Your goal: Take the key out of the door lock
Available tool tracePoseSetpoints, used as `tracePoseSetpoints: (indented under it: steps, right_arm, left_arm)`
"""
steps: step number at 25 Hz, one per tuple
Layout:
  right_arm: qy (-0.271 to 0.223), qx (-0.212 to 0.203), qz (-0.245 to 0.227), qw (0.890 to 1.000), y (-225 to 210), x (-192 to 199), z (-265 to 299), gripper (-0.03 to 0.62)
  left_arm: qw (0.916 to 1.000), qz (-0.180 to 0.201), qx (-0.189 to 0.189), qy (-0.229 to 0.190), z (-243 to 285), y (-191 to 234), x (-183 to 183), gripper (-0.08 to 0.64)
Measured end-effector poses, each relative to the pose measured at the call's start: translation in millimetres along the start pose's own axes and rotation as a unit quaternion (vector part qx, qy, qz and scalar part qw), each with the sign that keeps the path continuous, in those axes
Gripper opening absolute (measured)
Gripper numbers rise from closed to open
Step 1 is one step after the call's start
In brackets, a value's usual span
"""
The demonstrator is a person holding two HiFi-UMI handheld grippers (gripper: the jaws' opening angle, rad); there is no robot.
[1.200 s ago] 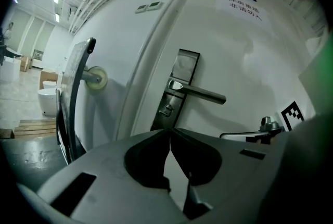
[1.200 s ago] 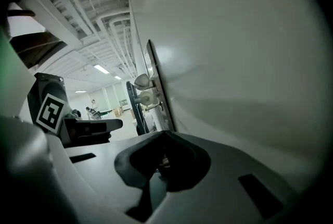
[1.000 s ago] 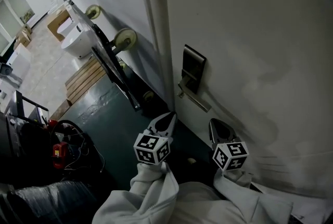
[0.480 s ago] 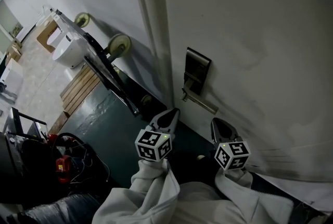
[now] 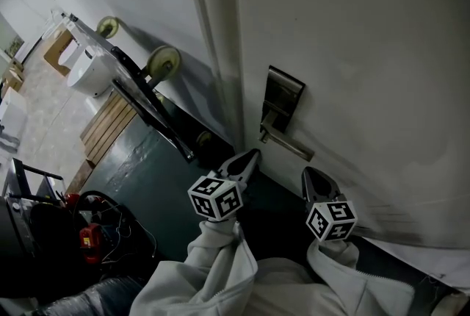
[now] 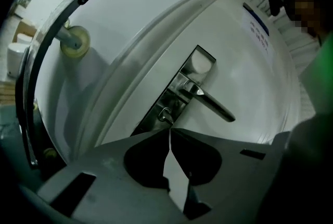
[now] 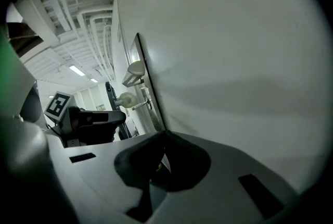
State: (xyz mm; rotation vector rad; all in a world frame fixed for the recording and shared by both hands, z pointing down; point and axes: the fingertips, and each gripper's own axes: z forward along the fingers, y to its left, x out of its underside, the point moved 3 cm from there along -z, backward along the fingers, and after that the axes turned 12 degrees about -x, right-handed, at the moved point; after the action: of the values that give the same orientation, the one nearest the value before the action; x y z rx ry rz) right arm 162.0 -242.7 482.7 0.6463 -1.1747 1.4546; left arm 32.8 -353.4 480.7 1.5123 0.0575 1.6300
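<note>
one white door (image 5: 367, 50) carrying one metal lock plate (image 5: 281, 95), one lever handle (image 5: 288, 146) and one key (image 6: 165, 113). two grippers: the left gripper (image 5: 252, 155) at six o'clock, the right gripper (image 5: 309, 173) at five o'clock, each with one marker cube (image 5: 217, 197). two cream wheels (image 5: 163, 61) at ten o'clock, one wooden pallet (image 5: 110, 122) at nine o'clock, two pale sleeves (image 5: 213, 267) at six o'clock

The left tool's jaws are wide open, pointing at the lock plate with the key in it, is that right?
No. The left gripper view shows the left tool with jaws shut together, nothing between them. It does point at the lock plate with the key in it.
</note>
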Motion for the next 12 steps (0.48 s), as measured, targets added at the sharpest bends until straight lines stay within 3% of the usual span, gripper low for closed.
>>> tracePoseSetpoints:
  steps: [7, 9, 12]
  right_arm:
    - [-0.002, 0.000, -0.003, 1.000, -4, -8, 9, 0.052]
    - [-0.001, 0.000, -0.005, 1.000, -5, -10, 10, 0.052]
    - [0.001, 0.001, -0.005, 1.000, -8, -12, 11, 0.051]
  left_arm:
    - [0.9897, -0.126, 0.068, 0.003, 11, -2, -8, 0.026]
    - [0.9840, -0.155, 0.087, 0.011, 16, -5, -10, 0.130]
    - [0.9750, -0.196, 0.103, 0.014, 23, -8, -14, 0.149]
